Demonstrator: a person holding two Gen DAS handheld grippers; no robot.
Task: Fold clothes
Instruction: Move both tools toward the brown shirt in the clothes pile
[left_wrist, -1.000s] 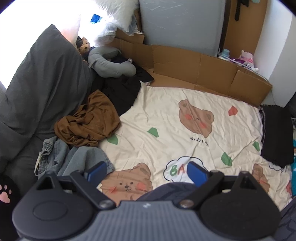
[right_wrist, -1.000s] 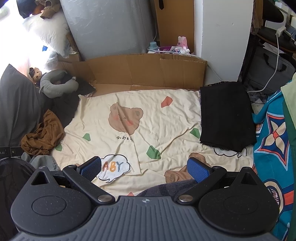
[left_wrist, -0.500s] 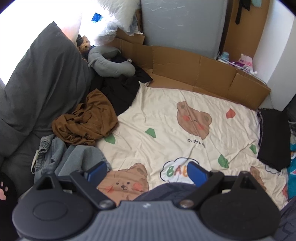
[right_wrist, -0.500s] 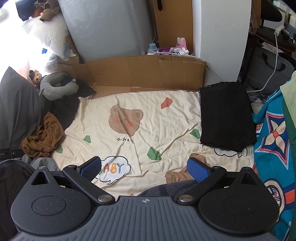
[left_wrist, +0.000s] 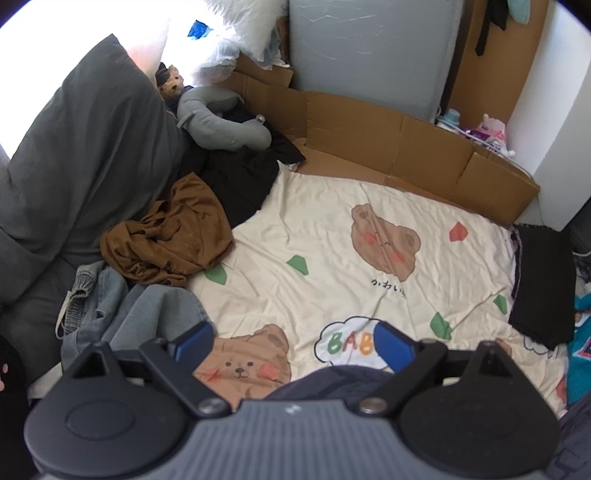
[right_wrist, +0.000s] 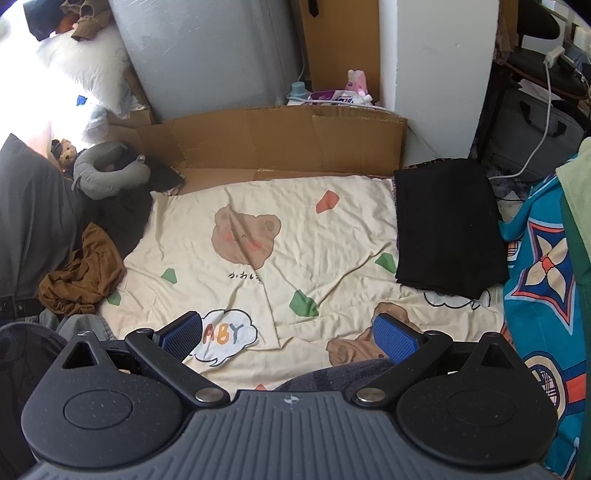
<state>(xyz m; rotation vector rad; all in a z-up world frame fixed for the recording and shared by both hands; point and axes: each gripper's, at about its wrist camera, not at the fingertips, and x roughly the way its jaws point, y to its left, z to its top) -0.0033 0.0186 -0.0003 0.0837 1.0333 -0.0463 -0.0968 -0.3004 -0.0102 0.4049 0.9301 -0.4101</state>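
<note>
We hover both grippers — left (left_wrist: 291, 343), right (right_wrist: 291, 334) — jaws wide, empty, above the bear sheet (right_wrist: 295, 236); black garment (right_wrist: 443, 229) lies folded right, brown top (left_wrist: 166, 240) and jeans (left_wrist: 122, 306) crumpled left — likely between garments, though we can't tell.

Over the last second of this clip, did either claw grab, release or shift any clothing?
No grab or release. Both the left claw and right claw stayed open and empty above the bear-print sheet; only the left view drifted slightly, so the scene sits a little further left in it. The brown garment, denim pile and folded black garment lie as before.
</note>
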